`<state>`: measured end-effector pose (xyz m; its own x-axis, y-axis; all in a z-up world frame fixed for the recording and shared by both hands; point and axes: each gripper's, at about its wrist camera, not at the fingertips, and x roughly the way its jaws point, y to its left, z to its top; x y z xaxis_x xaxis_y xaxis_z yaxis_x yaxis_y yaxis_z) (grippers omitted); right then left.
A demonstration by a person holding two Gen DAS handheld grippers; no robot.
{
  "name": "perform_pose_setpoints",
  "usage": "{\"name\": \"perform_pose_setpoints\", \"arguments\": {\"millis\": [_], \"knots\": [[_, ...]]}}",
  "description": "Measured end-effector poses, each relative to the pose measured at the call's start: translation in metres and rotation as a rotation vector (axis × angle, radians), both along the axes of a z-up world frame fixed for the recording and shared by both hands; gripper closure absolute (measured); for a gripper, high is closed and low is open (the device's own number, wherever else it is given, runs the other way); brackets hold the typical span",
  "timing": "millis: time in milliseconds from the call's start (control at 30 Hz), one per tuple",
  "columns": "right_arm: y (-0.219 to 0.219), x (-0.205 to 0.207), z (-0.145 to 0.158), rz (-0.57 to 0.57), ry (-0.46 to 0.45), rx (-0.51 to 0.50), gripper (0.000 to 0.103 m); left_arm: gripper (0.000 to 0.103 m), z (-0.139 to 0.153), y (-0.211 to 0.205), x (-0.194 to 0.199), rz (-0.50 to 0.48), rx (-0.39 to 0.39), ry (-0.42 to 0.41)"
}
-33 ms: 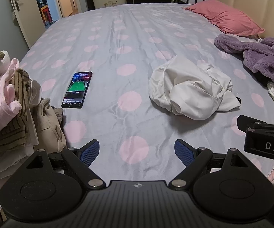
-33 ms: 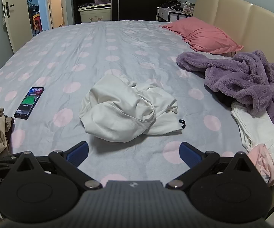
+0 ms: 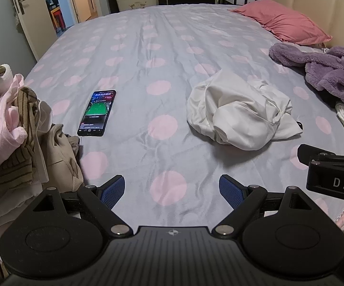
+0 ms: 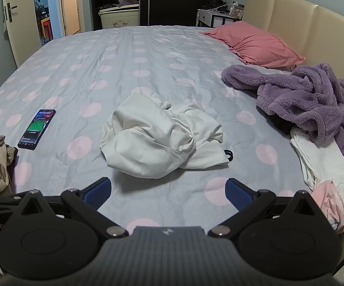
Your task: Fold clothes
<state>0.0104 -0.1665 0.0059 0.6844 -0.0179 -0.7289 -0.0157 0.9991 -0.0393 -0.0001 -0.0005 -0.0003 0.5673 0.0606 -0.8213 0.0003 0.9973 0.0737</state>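
Note:
A crumpled white garment (image 3: 238, 112) (image 4: 157, 140) lies bunched on the grey bedsheet with pink dots (image 3: 167, 54) (image 4: 124, 71). My left gripper (image 3: 172, 188) hovers over the near part of the sheet, left of the garment and apart from it, open with nothing between its blue pads. Directly in front of the garment and short of it, my right gripper (image 4: 168, 190) is open and empty too. Part of the right gripper's body (image 3: 334, 174) shows at the right edge of the left wrist view.
A phone (image 3: 97, 113) (image 4: 36, 128) with a lit screen lies left of the garment. A heap of pink, striped and beige clothes (image 3: 9, 131) fills the left. A purple fleece robe (image 4: 315, 104), white cloth (image 4: 322, 162) and pink pillow (image 4: 255, 43) lie right. The headboard (image 4: 315, 28) stands beyond.

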Motion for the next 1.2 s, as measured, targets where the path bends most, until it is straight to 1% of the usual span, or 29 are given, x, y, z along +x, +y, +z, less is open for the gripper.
{"name": "perform_pose_setpoints", "arguments": {"millis": [1200], "knots": [[-0.0007, 0.0002, 0.0024, -0.006, 0.001, 0.006, 0.000, 0.016, -0.0013, -0.0015, -0.0011, -0.007, -0.001, 0.004]]}}
